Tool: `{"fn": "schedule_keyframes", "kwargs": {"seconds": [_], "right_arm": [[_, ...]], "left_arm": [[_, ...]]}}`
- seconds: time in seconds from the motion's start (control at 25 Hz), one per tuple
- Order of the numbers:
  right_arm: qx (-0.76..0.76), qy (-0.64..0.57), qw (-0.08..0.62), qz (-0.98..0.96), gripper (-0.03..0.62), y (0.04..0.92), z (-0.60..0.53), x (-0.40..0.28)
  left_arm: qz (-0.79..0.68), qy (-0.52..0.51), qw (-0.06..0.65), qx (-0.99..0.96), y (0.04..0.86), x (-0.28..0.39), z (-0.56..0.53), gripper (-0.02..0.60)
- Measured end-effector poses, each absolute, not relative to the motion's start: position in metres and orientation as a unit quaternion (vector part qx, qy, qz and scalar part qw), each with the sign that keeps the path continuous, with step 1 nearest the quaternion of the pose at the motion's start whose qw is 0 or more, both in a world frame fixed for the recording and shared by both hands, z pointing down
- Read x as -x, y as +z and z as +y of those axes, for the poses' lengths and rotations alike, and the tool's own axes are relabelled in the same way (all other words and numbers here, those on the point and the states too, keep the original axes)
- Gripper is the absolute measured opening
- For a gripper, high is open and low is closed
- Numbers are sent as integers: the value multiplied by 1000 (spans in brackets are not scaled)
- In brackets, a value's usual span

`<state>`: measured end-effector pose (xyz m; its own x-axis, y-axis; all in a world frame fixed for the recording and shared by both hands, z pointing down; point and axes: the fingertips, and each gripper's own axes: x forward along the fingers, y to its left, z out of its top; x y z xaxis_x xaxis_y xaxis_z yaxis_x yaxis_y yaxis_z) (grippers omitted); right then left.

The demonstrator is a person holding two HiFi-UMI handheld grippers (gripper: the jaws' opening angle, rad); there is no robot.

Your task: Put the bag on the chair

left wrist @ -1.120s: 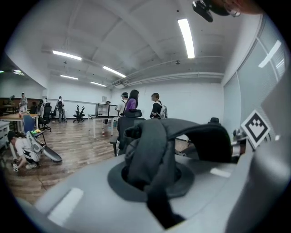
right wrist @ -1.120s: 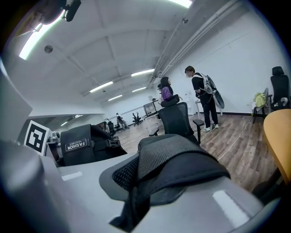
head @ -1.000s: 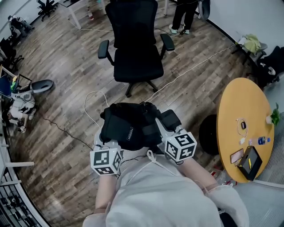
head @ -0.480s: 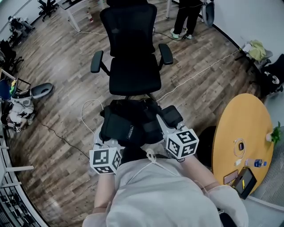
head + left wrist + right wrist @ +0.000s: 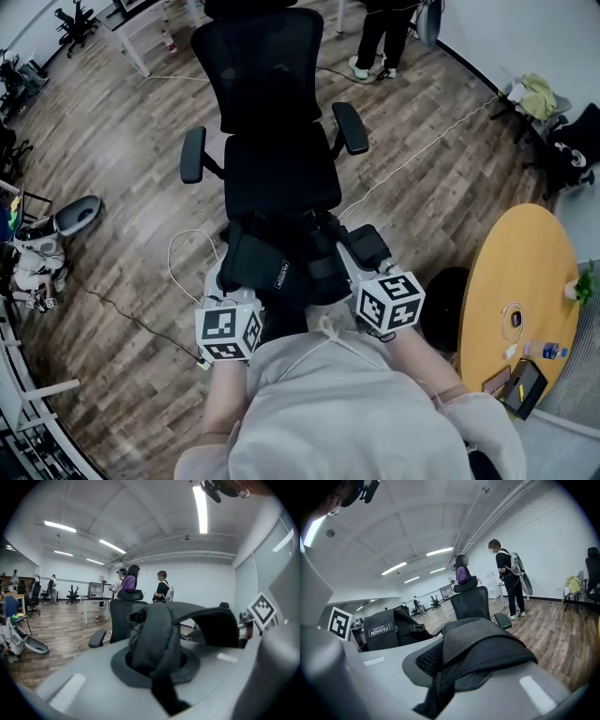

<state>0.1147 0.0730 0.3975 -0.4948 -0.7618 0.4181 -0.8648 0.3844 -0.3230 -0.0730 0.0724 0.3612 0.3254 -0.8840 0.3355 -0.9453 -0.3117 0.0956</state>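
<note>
A black backpack [image 5: 281, 267] hangs between my two grippers, just in front of the seat of a black office chair [image 5: 281, 164]. In the head view its far edge overlaps the seat's front edge. My left gripper [image 5: 230, 298] is shut on a dark padded strap [image 5: 154, 653] of the bag. My right gripper [image 5: 361, 261] is shut on a mesh shoulder strap [image 5: 476, 644]. The right gripper view shows the bag's body [image 5: 382, 631] with a white label, and the chair [image 5: 471, 603] beyond it. The chair [image 5: 123, 616] also stands ahead in the left gripper view.
A round yellow table [image 5: 520, 272] with small items stands to the right, a black round base [image 5: 448, 295] beside it. A white cable [image 5: 183, 246] loops over the wooden floor. A person [image 5: 380, 33] stands behind the chair. Grey equipment [image 5: 66, 216] lies at left.
The chair has come nearer in the head view and now sits right ahead of the bag. Both grippers keep their hold on the straps.
</note>
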Motion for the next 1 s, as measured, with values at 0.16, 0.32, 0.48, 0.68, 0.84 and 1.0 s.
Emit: {"fn": "schedule_keyframes", "kwargs": {"seconds": [0.16,0.32,0.48,0.68,0.84,1.0], "right_arm": [[-512,255,101,-814,44,396,13,-90],[-531,257,96,-802,44,392,-43,-63],[-541,265,93,-793,44,393,-91,-44],[-538,273,102,-791,44,400,-143,-31],[-525,287,118,-792,44,422,-179,-29],[-509,304,133,-794,44,448,-225,-33]], "left_arm": [[-549,107,139,-817,362,98,4,32],[-527,107,135,-832,356,124,-63,32],[-513,112,129,-841,355,142,-118,32],[-513,118,140,-839,364,156,-167,32],[-519,131,155,-830,385,157,-200,32],[-532,142,172,-817,412,155,-239,32]]}}
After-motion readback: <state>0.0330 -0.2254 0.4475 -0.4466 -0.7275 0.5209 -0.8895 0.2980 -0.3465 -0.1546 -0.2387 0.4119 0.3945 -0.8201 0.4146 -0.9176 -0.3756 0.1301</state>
